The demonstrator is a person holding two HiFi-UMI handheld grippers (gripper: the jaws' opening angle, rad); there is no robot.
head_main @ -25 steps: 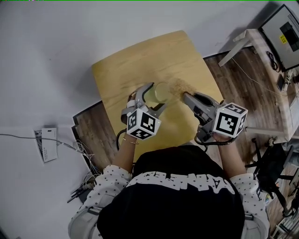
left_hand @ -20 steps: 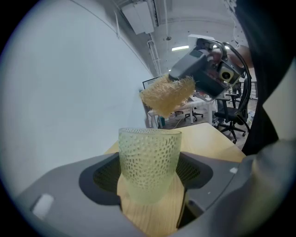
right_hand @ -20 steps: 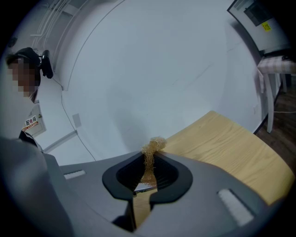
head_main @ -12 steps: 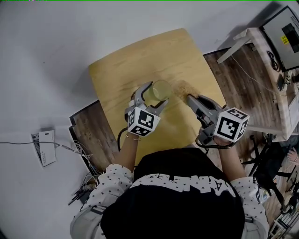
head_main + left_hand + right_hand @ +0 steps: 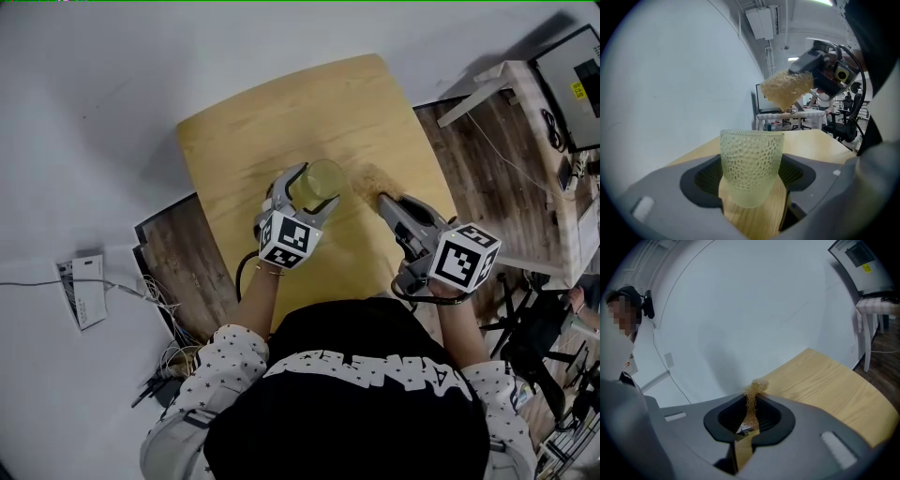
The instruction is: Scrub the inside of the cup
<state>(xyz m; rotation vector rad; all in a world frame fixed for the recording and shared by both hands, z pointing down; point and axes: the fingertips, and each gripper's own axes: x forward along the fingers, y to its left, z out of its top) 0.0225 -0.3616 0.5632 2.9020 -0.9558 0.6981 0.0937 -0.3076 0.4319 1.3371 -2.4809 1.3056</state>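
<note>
L hand-held gripper [image 5: 312, 192] grips upright cup [image 5: 751, 164], R hand-held gripper [image 5: 383, 199] pinches scourer [image 5: 367, 177].

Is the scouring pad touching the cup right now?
Apart. The left gripper view shows the scouring pad above and right of the cup, with background showing between the pad and the cup's rim.

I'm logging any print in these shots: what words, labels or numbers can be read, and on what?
Nothing reads clearly.
White lettering on the person's black shirt: warped, not legible.
Yellow sticker on the monitor: too small to read.
Marker cubes: square patterns only, no letters.
</note>
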